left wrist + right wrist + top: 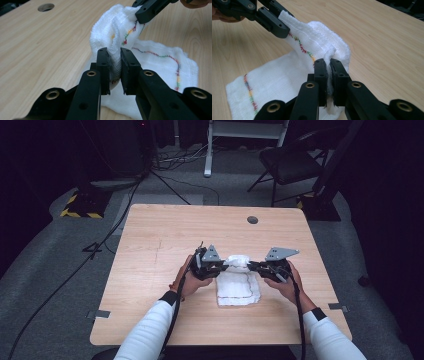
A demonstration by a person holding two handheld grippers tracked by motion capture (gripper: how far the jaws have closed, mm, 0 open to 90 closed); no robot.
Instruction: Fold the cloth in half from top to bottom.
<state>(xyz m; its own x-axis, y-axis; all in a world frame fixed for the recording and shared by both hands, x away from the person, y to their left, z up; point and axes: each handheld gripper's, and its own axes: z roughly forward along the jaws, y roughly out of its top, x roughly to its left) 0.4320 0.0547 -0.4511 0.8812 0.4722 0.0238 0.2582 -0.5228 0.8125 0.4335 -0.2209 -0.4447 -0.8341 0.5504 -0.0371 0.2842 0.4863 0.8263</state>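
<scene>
Both forearms come in low, hands wrapped round the tongs. Left gripper (226, 265) and right gripper (251, 265) point at each other, tips nearly meeting. Both sets of jaws are clamped tight.

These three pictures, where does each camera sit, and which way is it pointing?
High view: above the person's side of the table, looking forward and down; both forearms, hands and grippers show around a white cloth.
Left gripper view: rides the left gripper, looking along its jaws, which pinch the cloth; the other gripper grips the cloth farther off.
Right gripper view: rides the right gripper, jaws shut on the cloth, facing the left gripper.
Shared: the two gripper views look at each other across the same lifted cloth edge with coloured stitching.
</scene>
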